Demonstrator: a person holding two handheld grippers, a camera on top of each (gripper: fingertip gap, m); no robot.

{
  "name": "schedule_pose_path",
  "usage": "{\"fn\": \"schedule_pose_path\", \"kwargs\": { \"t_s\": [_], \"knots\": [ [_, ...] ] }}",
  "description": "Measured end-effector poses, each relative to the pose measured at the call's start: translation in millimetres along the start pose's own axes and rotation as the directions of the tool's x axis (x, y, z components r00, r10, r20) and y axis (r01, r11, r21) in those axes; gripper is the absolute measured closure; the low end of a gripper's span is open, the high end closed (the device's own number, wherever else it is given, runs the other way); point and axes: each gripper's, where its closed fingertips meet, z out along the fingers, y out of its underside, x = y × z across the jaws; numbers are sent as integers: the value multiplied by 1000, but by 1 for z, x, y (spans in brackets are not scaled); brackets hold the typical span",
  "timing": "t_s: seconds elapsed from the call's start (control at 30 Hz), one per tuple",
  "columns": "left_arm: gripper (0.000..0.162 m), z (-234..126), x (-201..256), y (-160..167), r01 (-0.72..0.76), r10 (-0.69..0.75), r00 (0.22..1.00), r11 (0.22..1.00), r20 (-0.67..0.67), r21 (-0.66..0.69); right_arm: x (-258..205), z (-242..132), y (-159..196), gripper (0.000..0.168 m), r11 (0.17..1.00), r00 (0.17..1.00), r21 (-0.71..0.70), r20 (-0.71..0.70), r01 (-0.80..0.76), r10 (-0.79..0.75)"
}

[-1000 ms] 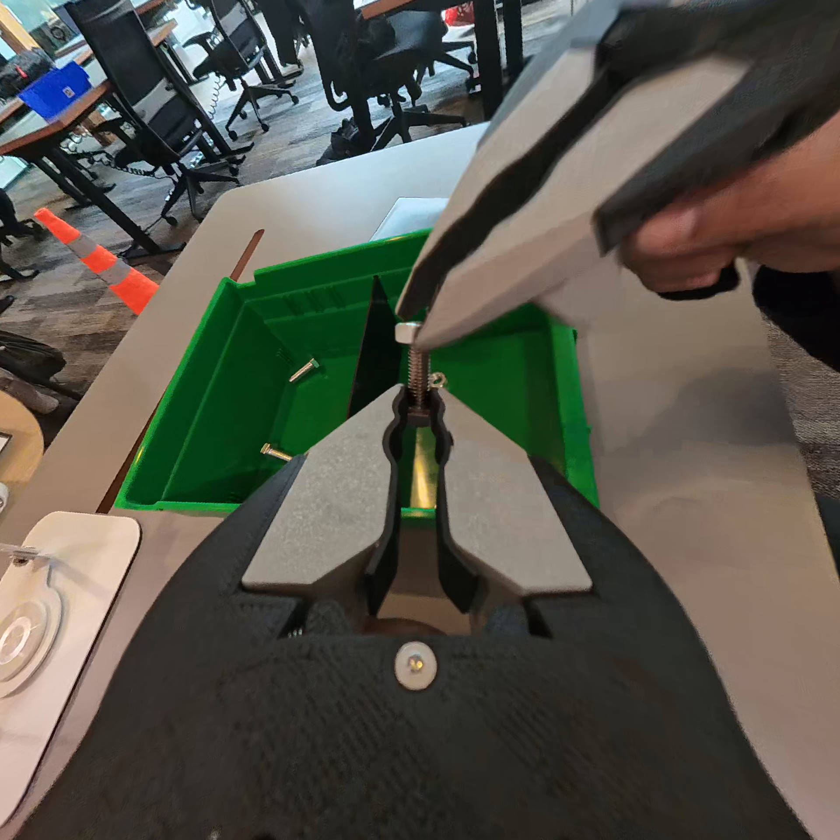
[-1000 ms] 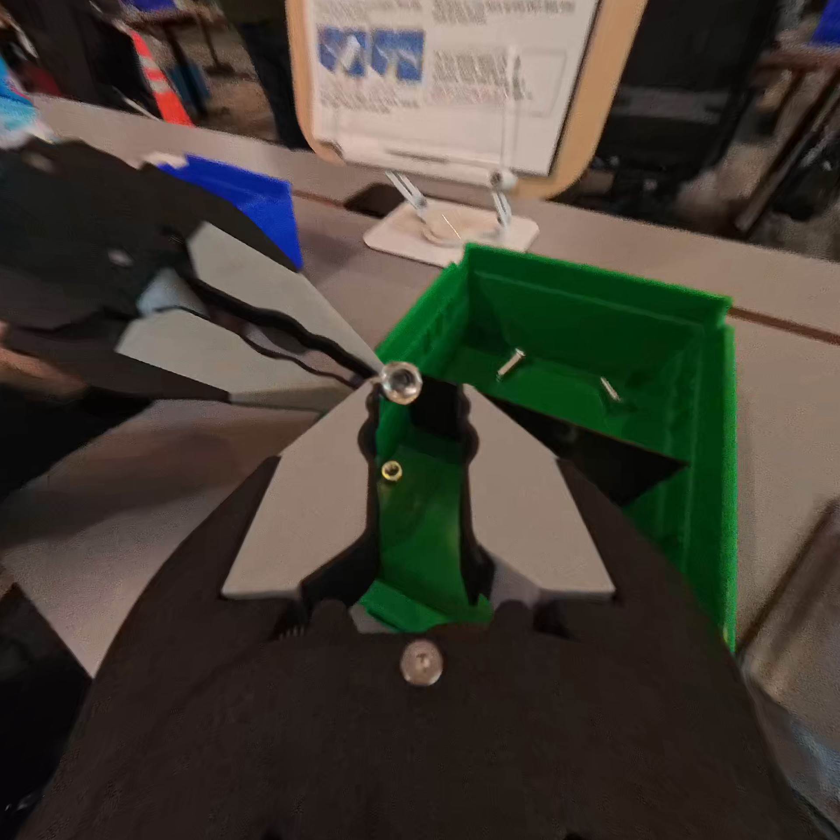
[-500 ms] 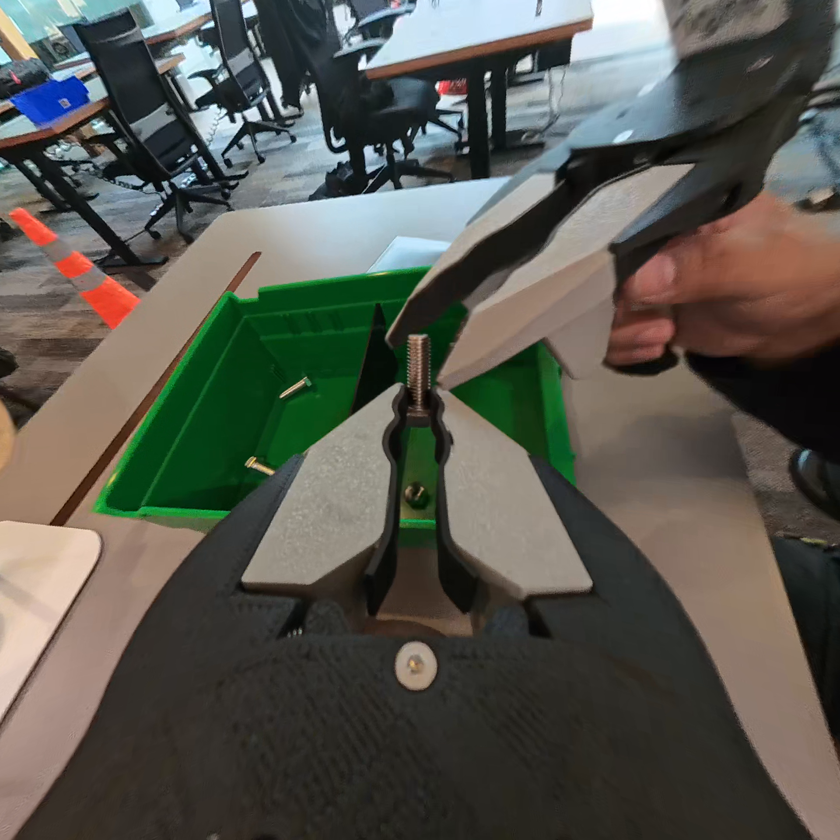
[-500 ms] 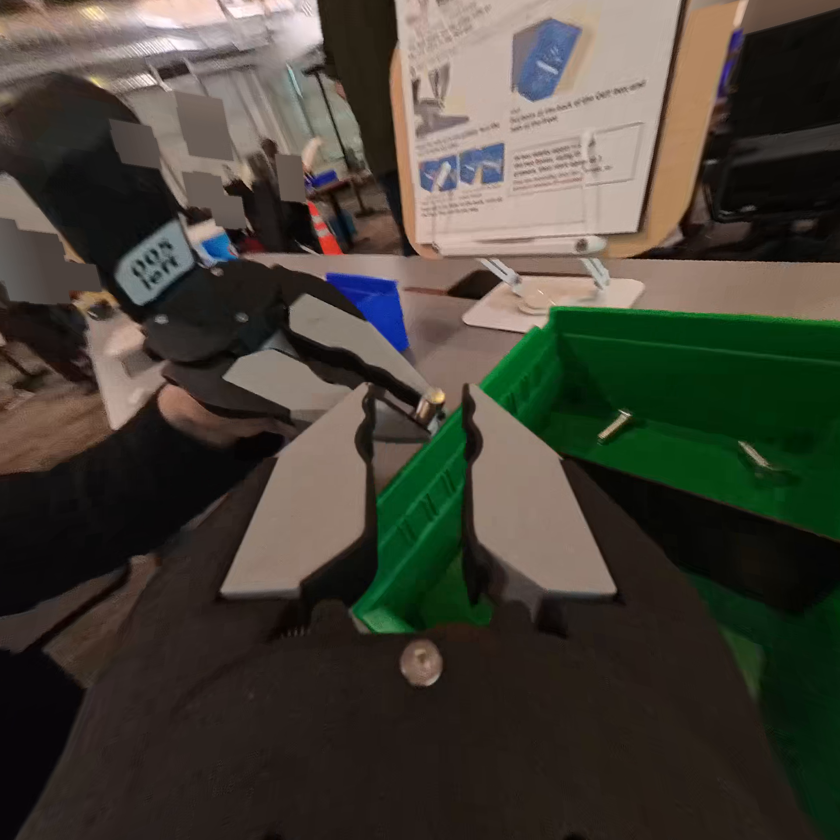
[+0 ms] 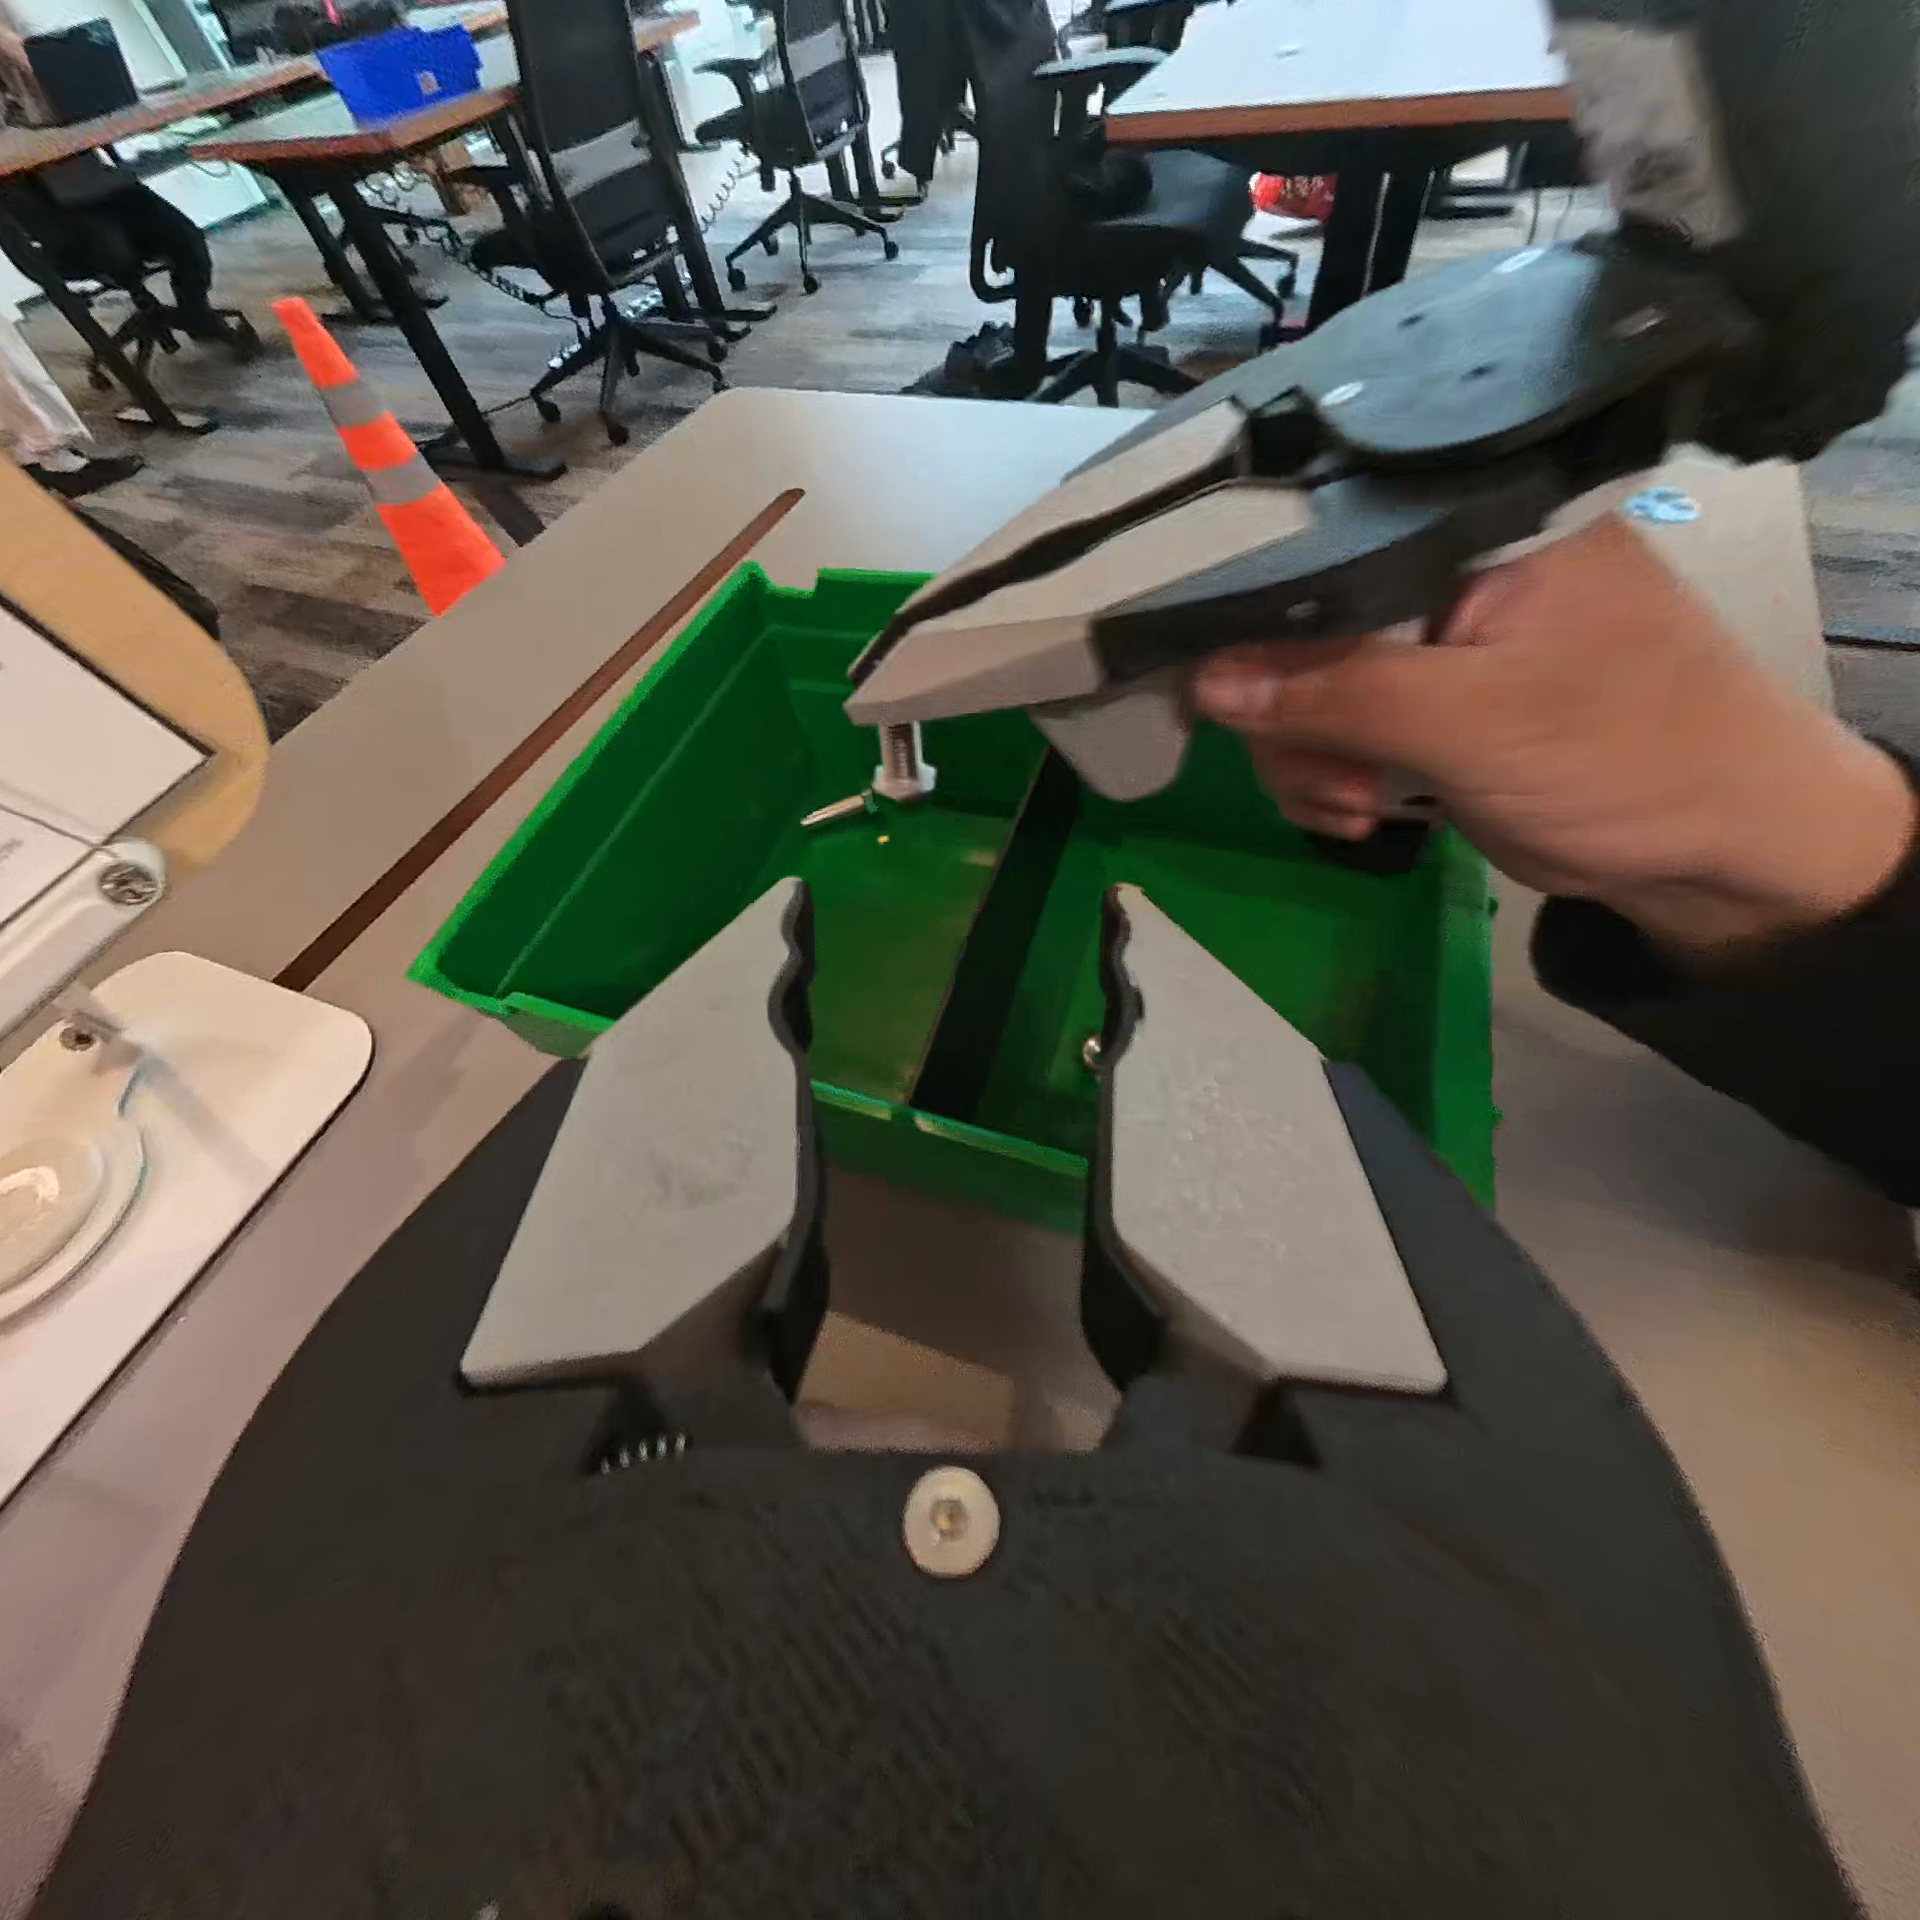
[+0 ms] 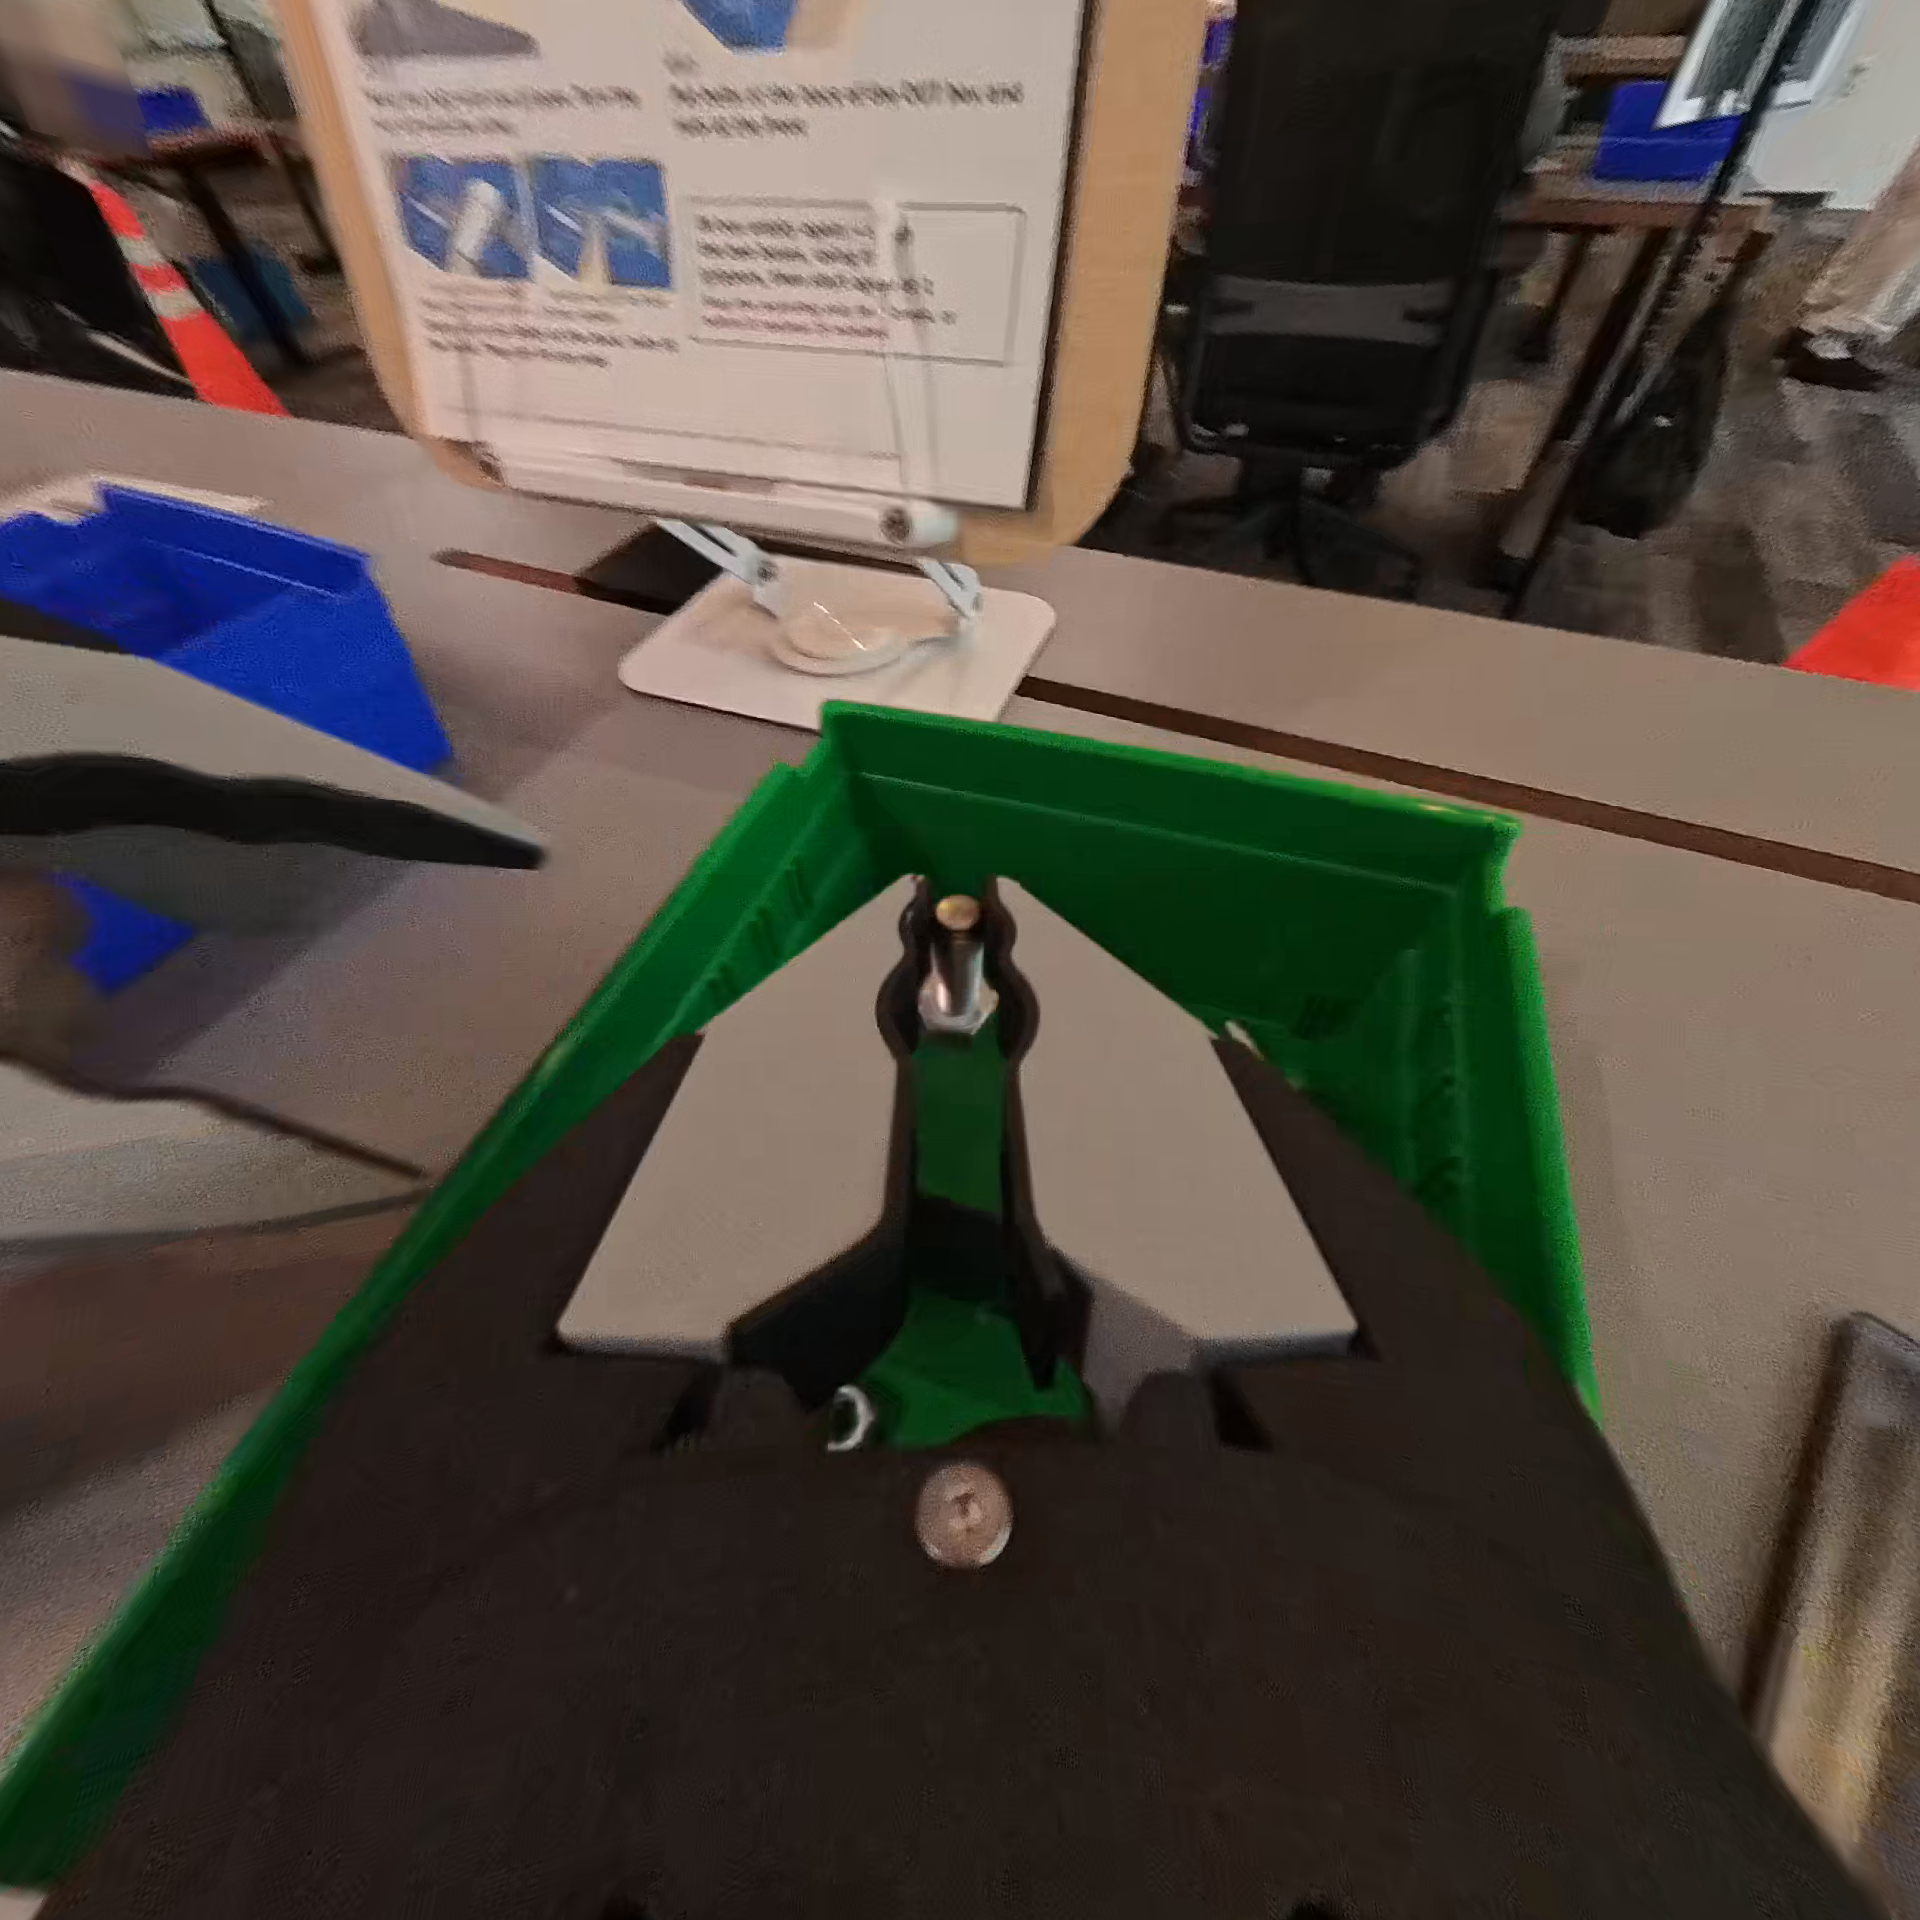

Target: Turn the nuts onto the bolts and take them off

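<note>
In the left wrist view my left gripper [image 5: 951, 914] is open and empty, over the near edge of the green bin [image 5: 623, 790]. My right gripper [image 5: 883, 675] is shut on a silver bolt [image 5: 902, 764] and holds it head down over the bin's left compartment. In the right wrist view the bolt [image 6: 951, 971] sits pinched between the right gripper's [image 6: 958, 914] pads. Another bolt [image 5: 842, 808] lies loose on the bin floor below it. A nut [image 5: 1091, 1049] lies in the right compartment, by my left gripper's right finger.
A black divider [image 5: 987, 935] splits the bin. A blue bin [image 6: 229, 623] and a document stand [image 6: 831, 644] sit on the table behind. One left gripper finger [image 6: 312, 831] shows at the left of the right wrist view. An orange cone [image 5: 395, 468] stands on the floor. Tip to tip, the grippers are about 8 cm apart.
The nut came off the bolt and lies in the bin. My left gripper let go of the bolt and opened wide. My right gripper shut on the bolt and carried it over the bin.
</note>
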Motion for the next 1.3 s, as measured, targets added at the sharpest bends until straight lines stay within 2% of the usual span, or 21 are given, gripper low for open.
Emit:
{"fn": "schedule_pose_path", "kwargs": {
  "t_s": [0.03, 0.07, 0.1, 0.23, 0.37, 0.5, 0.63, 0.77, 0.9, 1.03, 1.1, 1.17, 1.3],
  "knots": [
    [108, -2, -1, -1, 4, -4, 1000, 1000, 1, 5, 9, 9, 7, 155, 998, 1000, -54, -29, 9, -11],
    [108, -3, -1, -2, 4, -4, 1000, 1000, -3, 4, 12, 14, 15, 137, 993, 1000, -117, -30, -2, -1],
    [108, -5, -1, -3, -2, 2, 1000, 1000, -2, 5, 9, 13, 17, 127, 990, 1000, -139, -14, -9, 7],
    [111, -10, -1, -9, -24, 24, 1000, 999, 4, 22, 1, -17, 4, 131, 999, 999, -33, -20, 32, -33],
    [112, -12, 6, -14, -32, 32, 999, 999, -11, 33, -29, -56, 2, 131, 998, 994, 47, 106, -33, 28],
    [111, -25, 10, -23, -50, 50, 999, 997, -2, 56, -54, -88, 15, 133, 997, 979, 54, 200, -55, 43],
    [105, -57, 28, -22, 10, -5, 999, 994, -46, 106, -74, -111, 31, 133, 998, 970, 53, 241, -30, 17],
    [104, -114, 47, 11, 30, -24, 998, 993, -51, 118, -90, -128, 59, 132, 997, 964, 1, 256, 74, -72],
    [105, -203, 18, 46, 9, -20, 994, 995, 111, 100, -105, -143, 80, 131, 993, 956, -5, 273, 117, -112],
    [105, -274, -22, 122, 47, -24, 965, 996, 263, -81, -142, -152, 84, 131, 988, 910, 59, 384, 144, -156],
    [103, -297, -34, 159, 98, -54, 952, 986, 301, -135, -143, -149, 81, 130, 972, 914, 82, 330, 221, -235],
    [103, -314, -37, 182, 139, -96, 947, 983, 306, -122, -141, -145, 77, 128, 958, 915, 92, 282, 273, -288],
    [103, -331, -41, 218, 187, -155, 950, 978, 271, -96, -154, -145, 51, 126, 937, 897, 239, 302, 256, -323]
  ]
}}
